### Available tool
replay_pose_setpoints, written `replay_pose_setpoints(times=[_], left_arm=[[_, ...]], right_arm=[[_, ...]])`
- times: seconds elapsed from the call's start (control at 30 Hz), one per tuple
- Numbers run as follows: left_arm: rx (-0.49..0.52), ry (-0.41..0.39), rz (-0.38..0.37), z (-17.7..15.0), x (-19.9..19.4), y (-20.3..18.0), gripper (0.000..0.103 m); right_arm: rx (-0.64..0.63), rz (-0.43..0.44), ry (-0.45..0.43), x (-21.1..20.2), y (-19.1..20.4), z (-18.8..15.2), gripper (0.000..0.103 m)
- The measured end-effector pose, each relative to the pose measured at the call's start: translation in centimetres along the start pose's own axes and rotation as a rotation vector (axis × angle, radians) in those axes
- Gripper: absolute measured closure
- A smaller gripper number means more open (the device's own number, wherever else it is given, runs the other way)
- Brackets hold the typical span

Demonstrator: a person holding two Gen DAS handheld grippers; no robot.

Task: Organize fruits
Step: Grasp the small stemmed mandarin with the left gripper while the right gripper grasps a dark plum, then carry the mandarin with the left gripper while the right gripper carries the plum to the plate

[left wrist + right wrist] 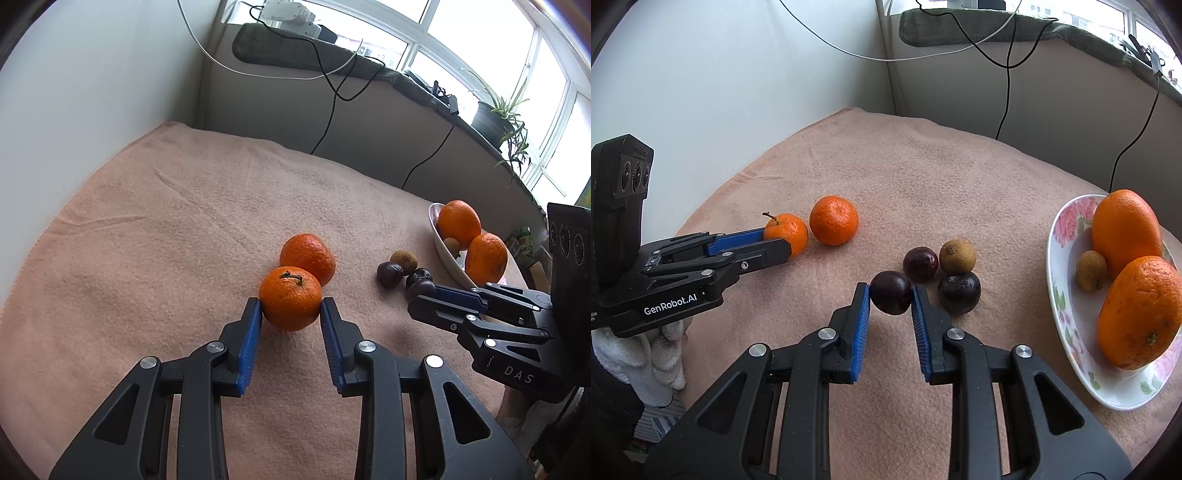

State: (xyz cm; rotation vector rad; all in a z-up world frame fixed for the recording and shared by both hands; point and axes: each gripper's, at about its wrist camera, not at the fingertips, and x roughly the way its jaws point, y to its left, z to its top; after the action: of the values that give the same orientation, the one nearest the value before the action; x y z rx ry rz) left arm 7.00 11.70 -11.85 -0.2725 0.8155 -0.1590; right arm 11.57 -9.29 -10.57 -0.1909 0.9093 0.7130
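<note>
Left tool [291, 308] pinches stemmed tangerine [290, 298] at its widest girth, bench centre. Right tool [890, 297] pinches dark plum [891, 297], plate [1067, 295] at 3 o'clock. Both fruits likely light, round, roll-prone; plum probably softer, bruisable.

Beyond the right gripper [424, 295], the dark fruit [419, 289] is half hidden by its fingertips. To that gripper's right, the plate [1067, 306] runs off the picture's edge. A gloved hand [646, 354] under the left gripper [775, 243] is mostly covered.
</note>
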Motion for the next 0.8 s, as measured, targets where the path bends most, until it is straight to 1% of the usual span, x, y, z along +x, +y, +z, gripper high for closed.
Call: replay_pose_setpoints(times=[0.13,0.33,0.8], left_arm=[[0.001,-0.016,-0.011,0.1,-0.8,-0.5,0.072],[0.023,-0.036,-0.037,0.8,-1.3,-2.1,0.072],[0.082,-0.045,-0.126,2.1,0.1,-7.7,0.072]], right_arm=[[0.011,0.002,-0.024,-1.5,-0.6,-0.2,0.079],[0.035,-0.022,-0.075,-4.4,-2.1,-0.5,0.079],[0.132,-0.138,-0.166,-10.5,-8.1,-1.9,0.079]])
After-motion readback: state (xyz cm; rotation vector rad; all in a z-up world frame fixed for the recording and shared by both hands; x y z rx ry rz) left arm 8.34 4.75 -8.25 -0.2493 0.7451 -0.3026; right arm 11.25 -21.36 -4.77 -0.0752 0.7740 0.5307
